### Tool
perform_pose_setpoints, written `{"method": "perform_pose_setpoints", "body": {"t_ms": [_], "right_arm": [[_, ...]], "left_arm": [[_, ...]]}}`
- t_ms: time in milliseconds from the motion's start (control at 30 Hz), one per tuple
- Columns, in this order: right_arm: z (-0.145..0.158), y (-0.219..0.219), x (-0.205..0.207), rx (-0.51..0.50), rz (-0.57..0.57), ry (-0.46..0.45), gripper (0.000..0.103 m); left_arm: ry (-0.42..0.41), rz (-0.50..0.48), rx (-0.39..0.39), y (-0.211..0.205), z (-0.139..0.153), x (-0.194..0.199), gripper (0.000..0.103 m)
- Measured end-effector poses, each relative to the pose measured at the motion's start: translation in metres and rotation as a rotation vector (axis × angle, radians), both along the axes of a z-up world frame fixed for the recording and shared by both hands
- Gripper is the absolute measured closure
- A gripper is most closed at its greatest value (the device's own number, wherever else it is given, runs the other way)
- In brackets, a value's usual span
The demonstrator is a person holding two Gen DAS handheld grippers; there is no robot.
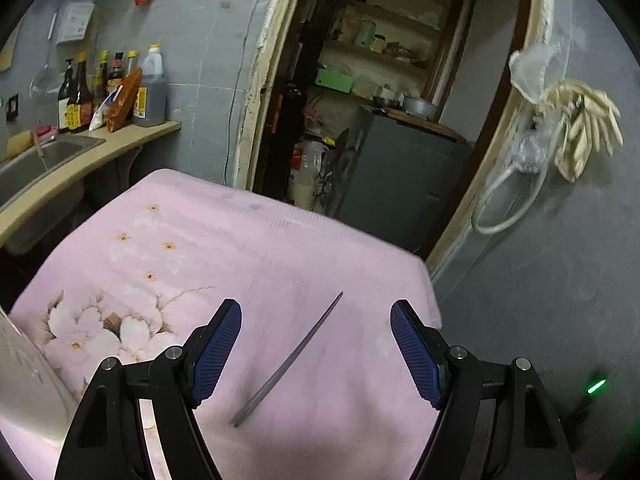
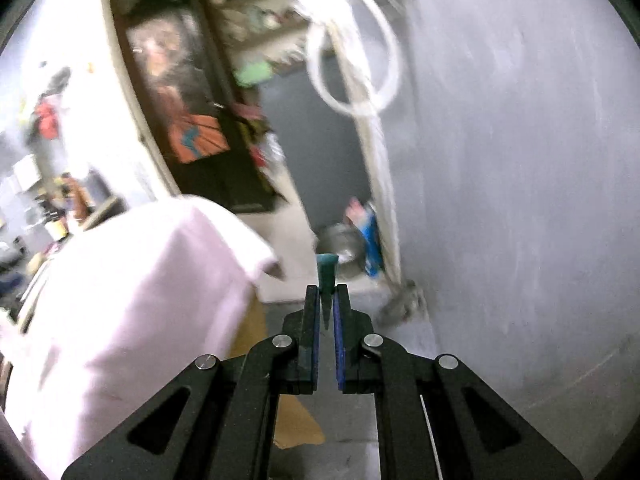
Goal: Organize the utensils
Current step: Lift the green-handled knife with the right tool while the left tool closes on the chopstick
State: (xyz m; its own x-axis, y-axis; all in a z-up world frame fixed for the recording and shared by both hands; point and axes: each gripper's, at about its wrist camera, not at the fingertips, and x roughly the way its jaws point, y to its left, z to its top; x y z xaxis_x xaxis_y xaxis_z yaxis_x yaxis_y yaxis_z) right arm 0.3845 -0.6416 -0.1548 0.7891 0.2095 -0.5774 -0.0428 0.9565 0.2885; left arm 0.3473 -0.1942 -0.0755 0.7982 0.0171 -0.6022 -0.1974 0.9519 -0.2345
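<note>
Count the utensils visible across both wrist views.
2: a slim dark utensil lying on the pink cloth, and a teal-handled one between the right gripper's fingers. Others may be hidden.

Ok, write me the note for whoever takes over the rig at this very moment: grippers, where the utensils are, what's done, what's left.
Left gripper: open, empty, above the pink floral cloth on the table.
Right gripper: shut on a thin green-handled piece, gripped edge-on, off the table's corner over the floor; that view is blurred, so what kind of utensil it is cannot be told.
On the cloth: one slim grey utensil, lying diagonally between the left fingers' line of sight, not touched.
Done: one piece picked up in the right.
Left: place the green-handled piece, then collect the grey one. No holder or tray is clearly in view.
</note>
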Motion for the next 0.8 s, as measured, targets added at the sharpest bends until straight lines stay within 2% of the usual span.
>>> {"method": "perform_pose_setpoints", "body": {"t_ms": [200,300,367,467,567,600,700,800], "right_arm": [[0.097,0.027,-0.050,-0.004,0.088,-0.100,0.097],[0.131,0.052,-0.083,-0.016,0.116,-0.145,0.097],[0.143,0.070,-0.098,0.006,0.124,-0.157,0.097],[0.154,0.099,-0.127,0.020,0.146,-0.164,0.097],[0.150,0.118,-0.145,0.034,0.163,-0.161,0.097],[0.148,0.123,-0.148,0.035,0.169,-0.160,0.097],[0.145,0.142,-0.152,0.043,0.198,-0.153,0.097],[0.138,0.156,-0.147,0.045,0.254,-0.149,0.097]], "left_arm": [[0.140,-0.076,0.043,0.001,-0.019,0.014,0.028],[0.189,-0.102,0.031,0.010,-0.025,0.024,0.028],[0.211,-0.125,0.019,0.015,-0.030,0.029,0.028],[0.259,-0.192,0.055,0.014,-0.043,0.042,0.030],[0.331,-0.250,0.103,0.008,-0.057,0.055,0.045],[0.357,-0.272,0.127,0.005,-0.063,0.059,0.050],[0.418,-0.327,0.236,-0.006,-0.074,0.069,0.054],[0.417,-0.368,0.257,-0.009,-0.073,0.073,0.061]]}}
